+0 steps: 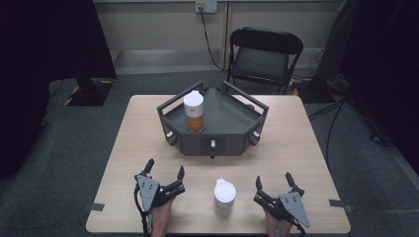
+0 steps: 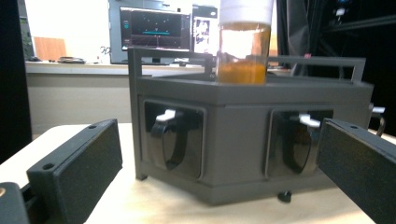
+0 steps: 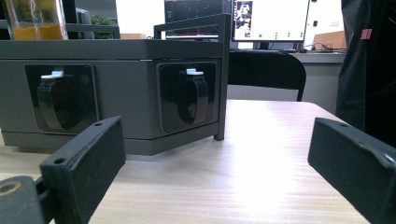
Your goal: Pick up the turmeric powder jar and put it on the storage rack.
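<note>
- At the lower middle of the high view, a white-lidded cup (image 1: pixel 225 194) stands upright on the table (image 1: pixel 296 148), between the two grippers and touching neither.
- In the lower left of that view the left gripper (image 1: pixel 164 169) rests on the table with its jaws spread wide and nothing between them; the left gripper view shows the same, a black jaw at each lower corner and a clear gap.
- In the lower right, the right gripper (image 1: pixel 273 179) also lies with its jaws wide apart and empty; in the right gripper view only bare tabletop lies between them.
- In the upper middle of the high view sits a dark grey tray (image 1: pixel 232 118) with railings, and at its left side a jar of orange liquid (image 1: pixel 194 112) with a white cap stands upright inside.
- In the left gripper view the jar rises at the top centre above the tray wall; in the right gripper view it shows at the upper left corner.
- My judgement: one container is already in the tray, and the cup near the table's front edge is the one left to move.
- Nothing is grasped yet, so the reach, the grip, the carry and the setting-down beside the jar all appear to remain.
</note>
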### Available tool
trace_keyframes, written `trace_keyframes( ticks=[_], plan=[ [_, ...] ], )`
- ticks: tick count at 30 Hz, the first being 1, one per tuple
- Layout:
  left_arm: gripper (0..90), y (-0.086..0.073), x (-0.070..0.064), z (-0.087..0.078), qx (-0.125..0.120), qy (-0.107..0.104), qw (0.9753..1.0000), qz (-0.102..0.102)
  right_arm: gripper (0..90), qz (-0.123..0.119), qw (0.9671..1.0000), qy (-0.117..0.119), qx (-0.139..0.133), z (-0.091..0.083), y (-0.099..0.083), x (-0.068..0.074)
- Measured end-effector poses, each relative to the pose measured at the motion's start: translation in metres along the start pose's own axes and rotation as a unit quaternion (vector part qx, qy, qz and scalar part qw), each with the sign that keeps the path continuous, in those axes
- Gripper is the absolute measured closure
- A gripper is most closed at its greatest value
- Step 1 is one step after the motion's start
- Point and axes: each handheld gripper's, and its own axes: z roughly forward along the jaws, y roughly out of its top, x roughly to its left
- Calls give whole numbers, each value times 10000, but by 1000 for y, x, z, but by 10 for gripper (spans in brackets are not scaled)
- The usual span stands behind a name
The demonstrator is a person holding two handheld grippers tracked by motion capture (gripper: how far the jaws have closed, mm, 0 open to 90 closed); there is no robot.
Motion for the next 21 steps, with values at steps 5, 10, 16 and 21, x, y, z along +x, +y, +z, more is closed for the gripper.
trace_keyframes(
  ticks=[5, 10, 16, 21],
  plan=[
    [0, -6, -2, -6, 95, 55, 9999, 95, 29, 0, 10000, -1, 0, 0, 0, 0],
    [0, -11, -1, -13, 98, 98, 9999, 100, 29, 0, 10000, -15, 2, 0, 0, 1],
    [0, -16, -3, -12, 212, 145, 9996, 153, 29, 2, 10000, -34, 2, 0, 0, 1],
    [0, -19, -1, -13, 255, 156, 9995, 80, 30, -1, 10000, -22, 3, 0, 0, 1]
  ],
)
